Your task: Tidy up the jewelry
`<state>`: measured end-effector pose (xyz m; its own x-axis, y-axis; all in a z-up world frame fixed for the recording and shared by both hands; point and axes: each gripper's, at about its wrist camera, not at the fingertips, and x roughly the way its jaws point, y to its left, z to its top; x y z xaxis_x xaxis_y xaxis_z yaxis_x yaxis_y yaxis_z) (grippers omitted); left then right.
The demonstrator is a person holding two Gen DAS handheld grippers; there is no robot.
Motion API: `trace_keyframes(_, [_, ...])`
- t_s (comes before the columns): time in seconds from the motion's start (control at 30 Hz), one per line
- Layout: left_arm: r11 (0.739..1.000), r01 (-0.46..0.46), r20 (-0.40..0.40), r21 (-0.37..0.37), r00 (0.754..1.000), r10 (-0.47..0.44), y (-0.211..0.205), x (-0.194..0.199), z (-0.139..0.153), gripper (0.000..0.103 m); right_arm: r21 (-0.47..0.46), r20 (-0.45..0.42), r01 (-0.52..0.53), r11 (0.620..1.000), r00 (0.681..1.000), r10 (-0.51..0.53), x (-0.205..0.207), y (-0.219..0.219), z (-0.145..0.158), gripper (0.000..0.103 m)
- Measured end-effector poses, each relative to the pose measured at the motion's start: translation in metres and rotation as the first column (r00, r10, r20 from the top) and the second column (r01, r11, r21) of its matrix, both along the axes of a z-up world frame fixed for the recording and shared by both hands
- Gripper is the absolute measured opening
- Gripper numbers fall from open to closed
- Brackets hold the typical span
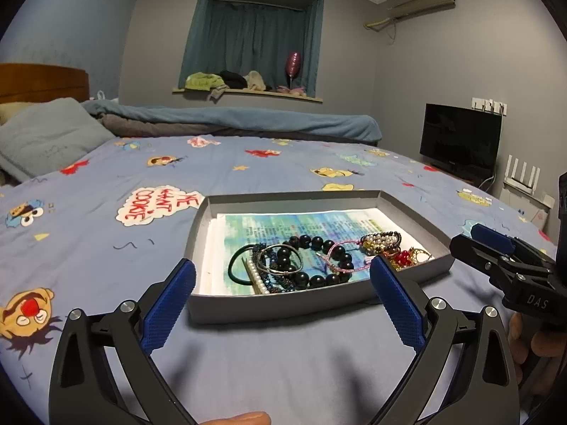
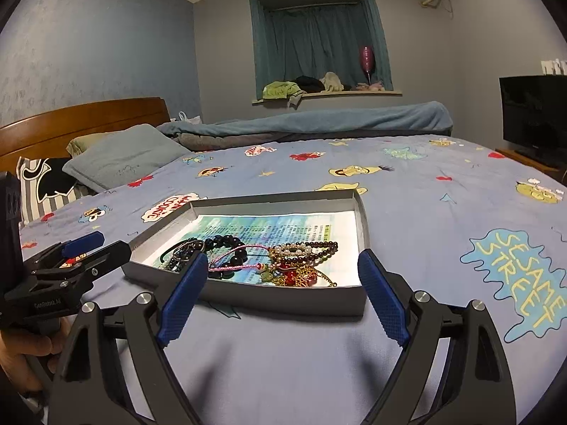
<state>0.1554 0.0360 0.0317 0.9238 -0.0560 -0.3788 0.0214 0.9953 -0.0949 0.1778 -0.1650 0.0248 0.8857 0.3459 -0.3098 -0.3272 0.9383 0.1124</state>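
Observation:
A shallow grey box (image 1: 269,304) lies on the bed, lined with printed paper. In it lie a black bead bracelet (image 1: 319,251), a pink cord (image 1: 342,267), a pearl strand (image 1: 257,276), a pearl-and-dark-bead bracelet (image 1: 381,242) and red and gold pieces (image 1: 407,258). My left gripper (image 1: 283,276) is open and empty, just short of the box's near wall. My right gripper (image 2: 283,271) is open and empty, facing the box (image 2: 283,299) from the near right. The jewelry (image 2: 283,260) lies at the box's near end. Each gripper shows at the edge of the other's view.
The bed has a blue cartoon-print sheet (image 1: 283,372). Pillows (image 1: 46,138) and a folded blanket (image 1: 230,120) lie at the far side. A dark screen (image 1: 460,138) stands to the right of the bed. A cluttered window sill (image 1: 248,88) is at the back wall.

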Motion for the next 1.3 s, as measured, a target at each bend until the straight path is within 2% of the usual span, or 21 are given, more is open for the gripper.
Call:
trace_keyframes(0.63, [1.000, -0.013, -0.026, -0.028, 1.000, 0.013, 0.0062, 0.0039, -0.0028, 0.098, -0.010, 0.004, -0.010, 1.000, 1.000, 0.010, -0.0003, 0.0011, 0.0003, 0.092])
trace_keyframes(1.3, [1.000, -0.008, -0.024, -0.030, 1.000, 0.007, 0.0068, 0.0025, -0.0030, 0.098, -0.013, 0.000, -0.013, 1.000, 1.000, 0.013, -0.0010, 0.0012, -0.0002, 0.093])
